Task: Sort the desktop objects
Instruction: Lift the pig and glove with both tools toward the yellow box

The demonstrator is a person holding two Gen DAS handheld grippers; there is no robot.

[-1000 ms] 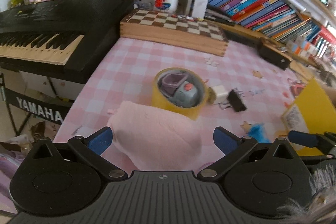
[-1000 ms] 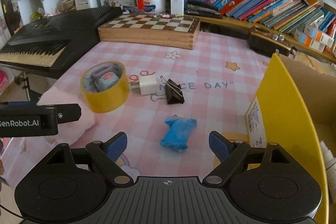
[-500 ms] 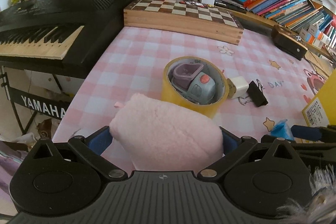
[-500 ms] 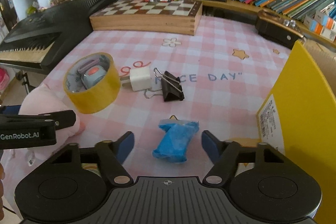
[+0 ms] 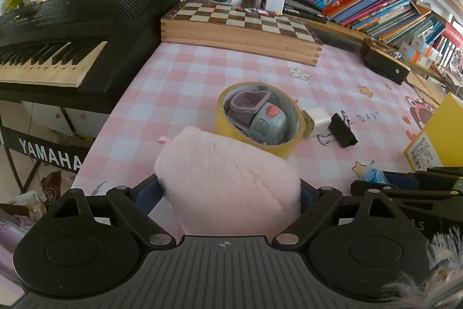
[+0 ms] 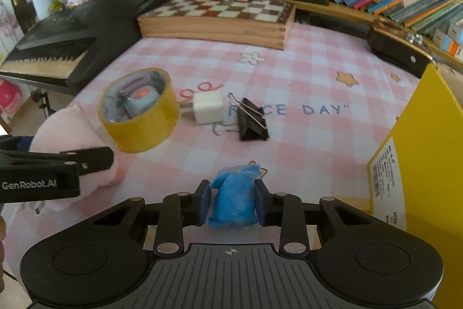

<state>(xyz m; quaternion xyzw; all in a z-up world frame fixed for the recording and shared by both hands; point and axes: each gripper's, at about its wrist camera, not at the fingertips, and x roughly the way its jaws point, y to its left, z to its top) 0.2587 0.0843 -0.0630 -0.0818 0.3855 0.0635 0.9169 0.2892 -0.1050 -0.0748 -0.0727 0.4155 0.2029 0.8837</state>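
Observation:
My left gripper (image 5: pixel 228 193) is shut on a pink plush toy (image 5: pixel 228 178) at the near left of the pink checked table; the toy also shows in the right wrist view (image 6: pixel 69 135). My right gripper (image 6: pixel 231 201) is shut on a blue crumpled packet (image 6: pixel 234 199). A yellow tape roll (image 5: pixel 257 118) with a grey gadget and a purple cup inside stands just beyond the plush. A white charger plug (image 6: pixel 208 107) and a black binder clip (image 6: pixel 251 120) lie mid-table.
A yellow-sided cardboard box (image 6: pixel 425 152) stands at the right. A wooden chessboard box (image 5: pixel 240 25) lies at the back, a black keyboard (image 5: pixel 58 34) on the left past the table edge, a dark case (image 5: pixel 385 62) and bookshelves at the back right.
Both grippers moved forward and closed: the left one around the pink plush, the right one around the blue packet.

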